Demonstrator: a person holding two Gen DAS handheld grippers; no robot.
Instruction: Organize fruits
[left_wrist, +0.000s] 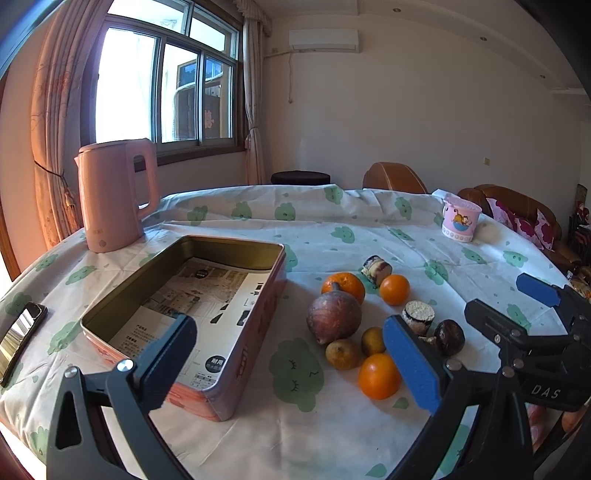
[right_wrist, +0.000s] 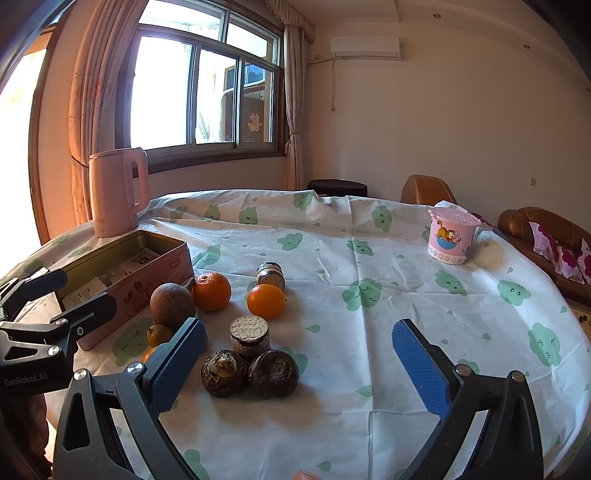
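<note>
While beside the fruit (left_wrist: 334, 321), tin (left_wrist: 255, 332) lengthwise front-to-back.

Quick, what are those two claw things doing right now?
Left gripper: open, holding nothing.
Right gripper: open, holding nothing.

- The cloth-covered round table (right_wrist: 332, 236), filling the middle of both views, is white with scattered green smiling cloud prints.
- The rectangular metal tin (left_wrist: 255, 332), lower left in the left wrist view, is pink outside, dull gold inside, lined with black-and-white printed paper.
- The tall plastic kettle (left_wrist: 110, 195) at upper left is plain pale pink.
- The three round oranges (left_wrist: 378, 376) are bright orange; the big pointed fruit (left_wrist: 334, 317) is brownish purple.
- The small plastic cup (right_wrist: 450, 236) at right is pink with an orange cartoon cat and a white dotted band.
- The left gripper (left_wrist: 291, 365) and right gripper (right_wrist: 299, 363) are black with blue textured pads.
</note>
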